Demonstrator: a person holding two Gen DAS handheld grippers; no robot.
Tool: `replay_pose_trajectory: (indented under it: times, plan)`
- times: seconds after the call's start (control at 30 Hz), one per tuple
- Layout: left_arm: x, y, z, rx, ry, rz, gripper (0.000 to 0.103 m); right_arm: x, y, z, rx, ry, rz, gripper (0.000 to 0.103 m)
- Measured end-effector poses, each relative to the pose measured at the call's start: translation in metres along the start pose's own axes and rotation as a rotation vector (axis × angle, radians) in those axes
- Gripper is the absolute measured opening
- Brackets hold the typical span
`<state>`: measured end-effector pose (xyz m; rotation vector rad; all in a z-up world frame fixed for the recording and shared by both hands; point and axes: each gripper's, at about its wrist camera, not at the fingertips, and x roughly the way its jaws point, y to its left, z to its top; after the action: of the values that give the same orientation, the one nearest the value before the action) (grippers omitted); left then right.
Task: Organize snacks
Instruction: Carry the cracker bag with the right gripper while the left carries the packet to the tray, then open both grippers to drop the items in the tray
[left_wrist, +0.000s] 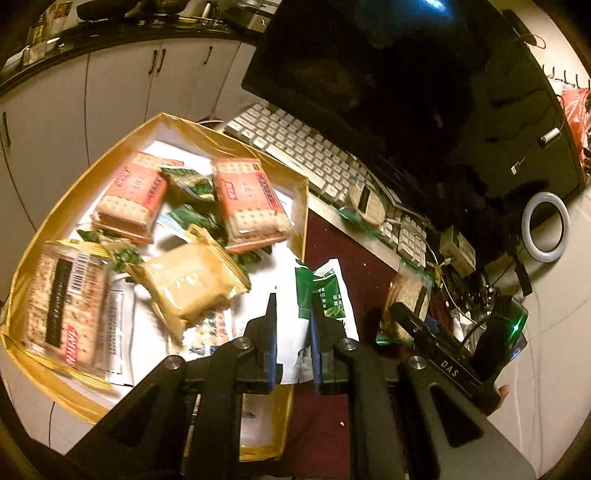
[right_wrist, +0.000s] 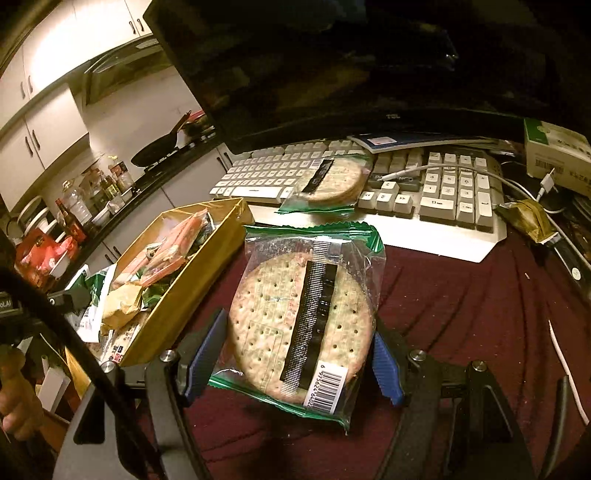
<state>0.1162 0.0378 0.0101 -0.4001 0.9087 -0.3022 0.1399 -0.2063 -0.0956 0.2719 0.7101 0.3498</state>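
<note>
Right gripper (right_wrist: 299, 354) clamps a round cracker pack (right_wrist: 303, 317), its long axis pointing away toward the keyboard (right_wrist: 406, 199); left gripper (left_wrist: 293, 332) pinches a green-white packet (left_wrist: 317, 295).

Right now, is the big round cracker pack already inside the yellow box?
No, the round cracker pack sits between the right gripper fingers, outside the yellow box.

Both fisheye views look forward and steeply down along their own jaws, the left close above the gold box (left_wrist: 301, 206), the right low over the red-covered bench (right_wrist: 461, 295), sharing box, keyboard (right_wrist: 458, 199) and monitor (left_wrist: 369, 55).
</note>
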Motion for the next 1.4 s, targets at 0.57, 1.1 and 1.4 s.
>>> replay_pose_trajectory:
  times: [0.57, 1.1, 1.4]
  plan:
    - [0.002, 0.005, -0.001, -0.016, 0.009, -0.018, 0.015, 0.012, -0.001, 0.004, 0.034, 0.076, 0.028, 0.073]
    - [-0.019, 0.058, 0.036, -0.077, -0.083, 0.017, 0.015, 0.050, 0.121, 0.054, -0.108, 0.138, 0.211, 0.073]
    - [0.025, 0.108, 0.082, -0.102, -0.036, 0.123, 0.015, 0.120, 0.164, 0.093, -0.147, 0.200, 0.193, 0.073]
